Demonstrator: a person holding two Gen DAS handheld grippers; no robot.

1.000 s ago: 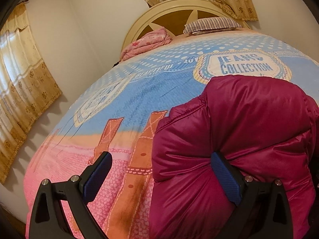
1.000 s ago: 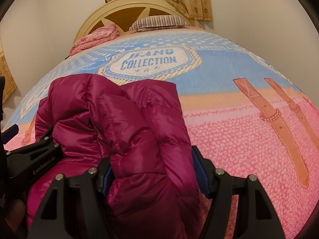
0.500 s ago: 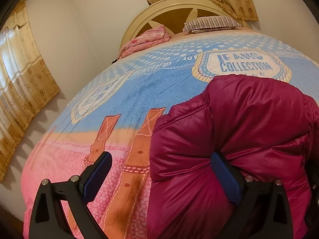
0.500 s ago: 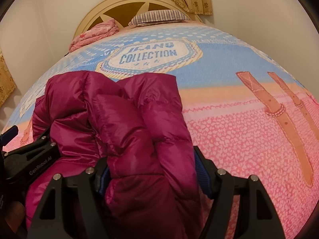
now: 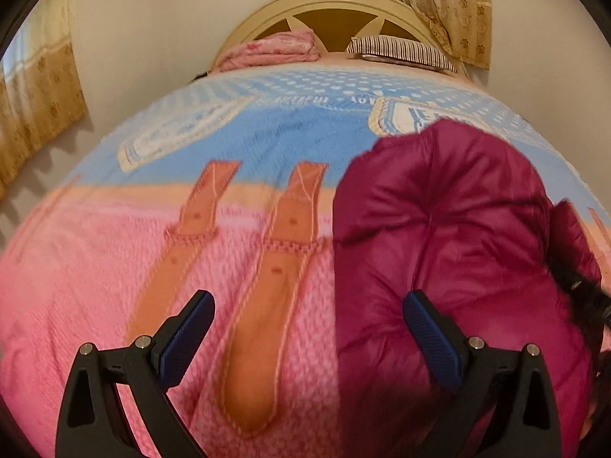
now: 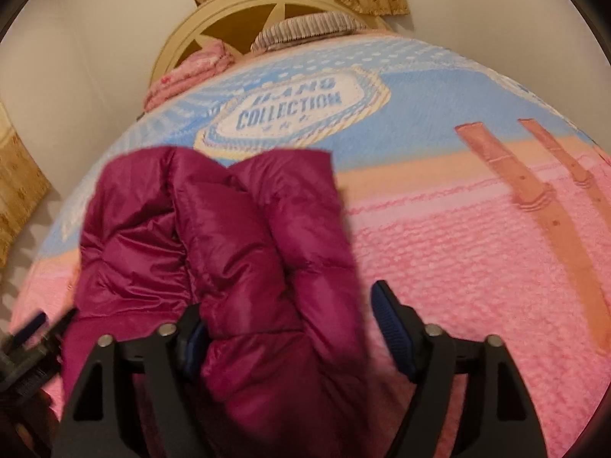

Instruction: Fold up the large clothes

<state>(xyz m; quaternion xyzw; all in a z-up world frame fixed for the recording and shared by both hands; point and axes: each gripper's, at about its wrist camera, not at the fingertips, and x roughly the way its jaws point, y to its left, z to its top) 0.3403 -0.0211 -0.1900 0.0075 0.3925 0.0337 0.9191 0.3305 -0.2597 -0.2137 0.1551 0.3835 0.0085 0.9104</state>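
Note:
A folded magenta puffer jacket lies on the bed's pink and blue blanket. My left gripper is open and empty, with its jaws wide apart at the jacket's left edge; its right finger is against the jacket. In the right wrist view the jacket lies in a thick bundle. My right gripper is open, with the jacket's near end bulging between its fingers. The left gripper shows blurred at the lower left.
A cream headboard, a folded pink cloth and a striped pillow are at the bed's far end. Curtains hang at the left wall. The blanket stretches to the right of the jacket.
Both grippers have pulled back and risen from the jacket. The left gripper has swung left, so more pink blanket shows. The right gripper's jaws have opened off the jacket.

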